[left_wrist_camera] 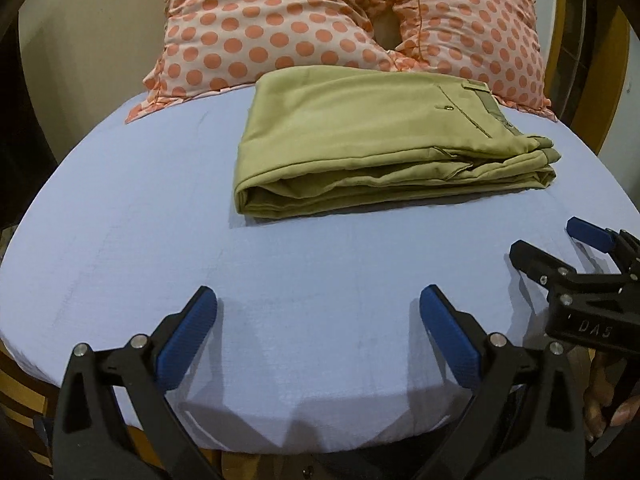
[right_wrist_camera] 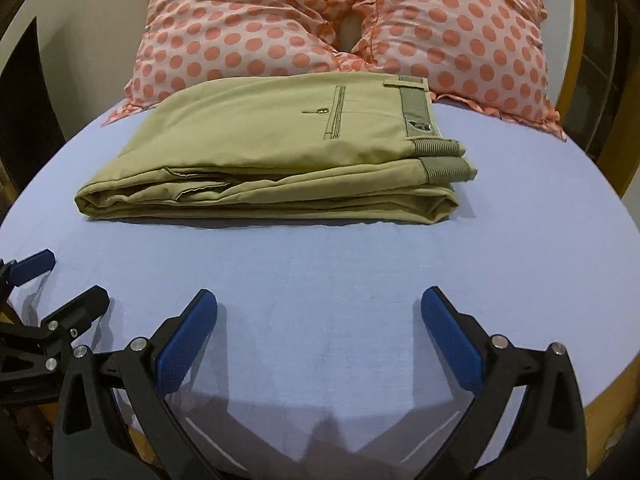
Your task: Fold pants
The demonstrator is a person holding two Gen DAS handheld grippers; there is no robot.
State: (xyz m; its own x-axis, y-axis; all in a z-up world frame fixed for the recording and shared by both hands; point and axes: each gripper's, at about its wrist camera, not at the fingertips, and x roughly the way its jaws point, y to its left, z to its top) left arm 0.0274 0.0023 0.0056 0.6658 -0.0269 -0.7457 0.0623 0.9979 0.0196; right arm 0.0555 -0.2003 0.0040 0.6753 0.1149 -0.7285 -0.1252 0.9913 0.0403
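Note:
Khaki pants (left_wrist_camera: pixel 380 136) lie folded in a flat stack on the light blue sheet (left_wrist_camera: pixel 200 248), back pocket and waistband on top at the right. They also show in the right wrist view (right_wrist_camera: pixel 280 152). My left gripper (left_wrist_camera: pixel 318 304) is open and empty, low over the sheet, well short of the pants. My right gripper (right_wrist_camera: pixel 319 304) is open and empty, also short of the pants. The right gripper shows at the right edge of the left wrist view (left_wrist_camera: pixel 548 240), the left gripper at the left edge of the right wrist view (right_wrist_camera: pixel 68 276).
Two pink pillows with orange dots (left_wrist_camera: pixel 280 20) (right_wrist_camera: pixel 460 32) lean against the wall behind the pants. A wooden bed frame (left_wrist_camera: pixel 616 80) curves along the right side. The sheet's front edge (right_wrist_camera: pixel 320 452) is just below the grippers.

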